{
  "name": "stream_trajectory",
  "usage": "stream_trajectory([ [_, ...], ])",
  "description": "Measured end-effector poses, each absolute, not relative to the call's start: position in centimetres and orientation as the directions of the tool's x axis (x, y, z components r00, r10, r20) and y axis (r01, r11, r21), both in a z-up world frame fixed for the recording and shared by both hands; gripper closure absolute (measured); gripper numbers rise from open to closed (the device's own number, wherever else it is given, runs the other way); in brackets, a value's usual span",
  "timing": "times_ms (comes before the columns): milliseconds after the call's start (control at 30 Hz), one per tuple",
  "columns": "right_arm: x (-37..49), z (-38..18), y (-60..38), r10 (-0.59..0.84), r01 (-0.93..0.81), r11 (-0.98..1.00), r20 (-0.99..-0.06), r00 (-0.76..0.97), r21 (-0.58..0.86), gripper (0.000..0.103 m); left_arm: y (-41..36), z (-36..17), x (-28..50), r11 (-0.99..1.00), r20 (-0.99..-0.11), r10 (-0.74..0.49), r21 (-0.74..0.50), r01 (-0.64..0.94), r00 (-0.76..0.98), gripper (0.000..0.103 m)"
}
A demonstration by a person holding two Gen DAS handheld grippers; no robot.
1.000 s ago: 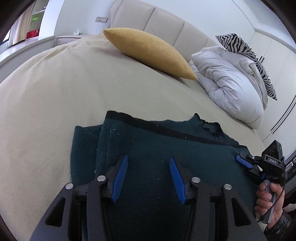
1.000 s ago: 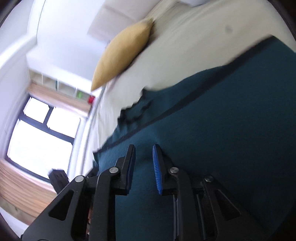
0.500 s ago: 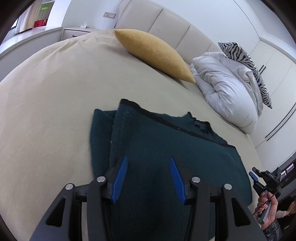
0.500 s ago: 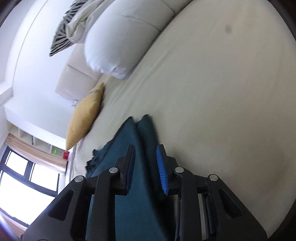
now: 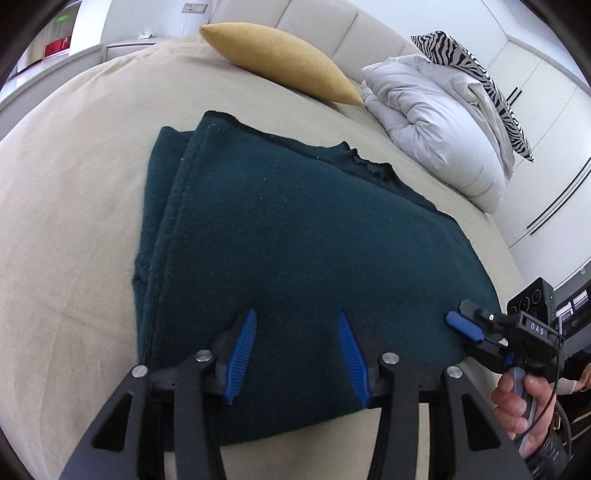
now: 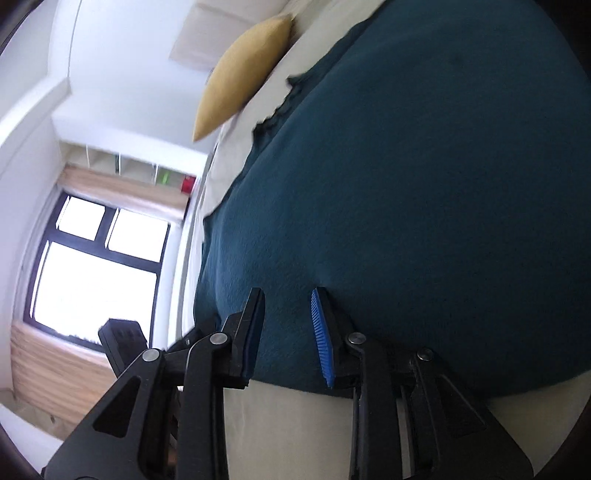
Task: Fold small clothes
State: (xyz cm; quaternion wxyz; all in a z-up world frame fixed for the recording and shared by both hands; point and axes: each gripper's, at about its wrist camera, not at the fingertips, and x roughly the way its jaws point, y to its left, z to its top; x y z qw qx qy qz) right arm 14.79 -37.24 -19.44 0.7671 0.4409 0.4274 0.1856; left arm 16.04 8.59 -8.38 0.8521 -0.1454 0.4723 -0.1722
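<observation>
The bed [image 5: 74, 192] is covered by a beige sheet and has a padded cream headboard [image 5: 317, 22] at 12 o'clock in the left wrist view. A folded dark teal knit garment [image 5: 295, 240] lies flat on the sheet at centre. A mustard cushion [image 5: 280, 62] rests at 12 o'clock. A bundled white duvet [image 5: 436, 122] lies at 2 o'clock, with a zebra-print pillow [image 5: 476, 74] against it.

A thick, matt, fuzzy knit is seen in the dark teal sweater [image 5: 295, 229]. The bed [image 5: 66, 177] is covered in smooth beige cloth. The left gripper [image 5: 297, 354] is made of matt black plastic with ribbed blue pads and bright metal rivets. The yellow pillow [image 5: 284, 62] looks coarse-woven.
</observation>
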Motion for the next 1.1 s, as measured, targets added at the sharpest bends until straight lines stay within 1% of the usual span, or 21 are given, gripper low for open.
stream_trajectory([
  [67, 14.1, -19.4, -40.4, 0.606, 0.146, 0.523, -0.487, 0.629, 0.840, 0.080, 8.7, -8.5, 15.8, 0.898, -0.752, -0.432, -0.412, 0.158, 0.497, 0.054],
  [233, 9.9, -18.4, -48.2, 0.416, 0.277, 0.517, -0.521, 0.746, 0.810, 0.079, 8.4, -8.6, 15.4, 0.911, -0.755, -0.407, -0.375, 0.171, 0.514, 0.054],
  [267, 9.4, -18.2, -49.6, 0.377, 0.300, 0.509, -0.522, 0.765, 0.807, 0.076, 8.4, -8.6, 15.5, 0.911, -0.755, -0.407, -0.375, 0.171, 0.515, 0.054],
  [333, 8.4, -17.3, -51.1, 0.292, 0.350, 0.518, -0.546, 0.785, 0.780, 0.076, 8.5, -8.7, 15.5, 0.910, -0.753, -0.409, -0.376, 0.173, 0.516, 0.054],
  [367, 7.8, -16.5, -51.5, 0.244, 0.372, 0.533, -0.559, 0.793, 0.760, 0.071, 8.5, -8.7, 15.5, 0.910, -0.752, -0.409, -0.376, 0.174, 0.516, 0.054],
  [400, 6.9, -15.6, -52.3, 0.189, 0.397, 0.555, -0.576, 0.795, 0.731, 0.070, 8.6, -8.7, 15.4, 0.910, -0.752, -0.409, -0.375, 0.174, 0.517, 0.054],
  [433, 6.9, -14.8, -52.0, 0.170, 0.389, 0.571, -0.568, 0.806, 0.723, 0.070, 8.6, -8.7, 15.4, 0.911, -0.752, -0.407, -0.373, 0.174, 0.519, 0.054],
  [500, 7.0, -13.3, -51.6, 0.202, 0.338, 0.596, -0.544, 0.814, 0.728, 0.066, 8.4, -8.7, 15.5, 0.914, -0.753, -0.401, -0.366, 0.175, 0.521, 0.054],
  [533, 7.6, -12.7, -51.0, 0.220, 0.315, 0.614, -0.540, 0.812, 0.723, 0.064, 8.4, -8.7, 15.5, 0.915, -0.754, -0.399, -0.363, 0.175, 0.522, 0.054],
  [567, 8.4, -12.2, -49.9, 0.244, 0.284, 0.637, -0.537, 0.808, 0.717, 0.059, 8.3, -8.7, 15.5, 0.915, -0.755, -0.399, -0.363, 0.175, 0.520, 0.054],
  [600, 9.3, -11.6, -48.2, 0.278, 0.246, 0.660, -0.535, 0.798, 0.710, 0.057, 8.3, -8.6, 15.5, 0.914, -0.755, -0.401, -0.366, 0.174, 0.519, 0.054],
  [700, 10.9, -10.5, -43.3, 0.391, 0.129, 0.713, -0.544, 0.742, 0.689, 0.057, 8.4, -8.5, 15.6, 0.912, -0.755, -0.405, -0.374, 0.168, 0.516, 0.054],
  [800, 13.2, -10.6, -37.6, 0.465, 0.040, 0.749, -0.567, 0.680, 0.662, 0.057, 8.5, -7.9, 15.5, 0.913, -0.756, -0.401, -0.376, 0.159, 0.518, 0.053],
  [867, 15.1, -11.0, -34.4, 0.513, -0.012, 0.755, -0.579, 0.633, 0.656, 0.057, 9.1, -6.9, 15.5, 0.909, -0.735, -0.403, -0.388, 0.149, 0.545, 0.050],
  [900, 15.4, -11.1, -33.2, 0.527, -0.028, 0.757, -0.584, 0.618, 0.653, 0.057, 9.5, -6.5, 15.6, 0.907, -0.723, -0.405, -0.395, 0.145, 0.560, 0.049],
  [967, 16.9, -11.4, -30.7, 0.554, -0.068, 0.761, -0.592, 0.584, 0.645, 0.057, 10.5, -5.7, 16.0, 0.903, -0.695, -0.403, -0.408, 0.136, 0.596, 0.042],
  [1000, 17.8, -11.5, -29.7, 0.565, -0.081, 0.760, -0.596, 0.571, 0.644, 0.057, 10.9, -5.7, 16.4, 0.905, -0.693, -0.396, -0.406, 0.128, 0.602, 0.041],
  [1100, 20.0, -12.5, -27.8, 0.596, -0.093, 0.747, -0.600, 0.535, 0.659, 0.057, 11.8, -7.2, 18.3, 0.904, -0.727, -0.400, -0.412, 0.113, 0.558, 0.041],
])
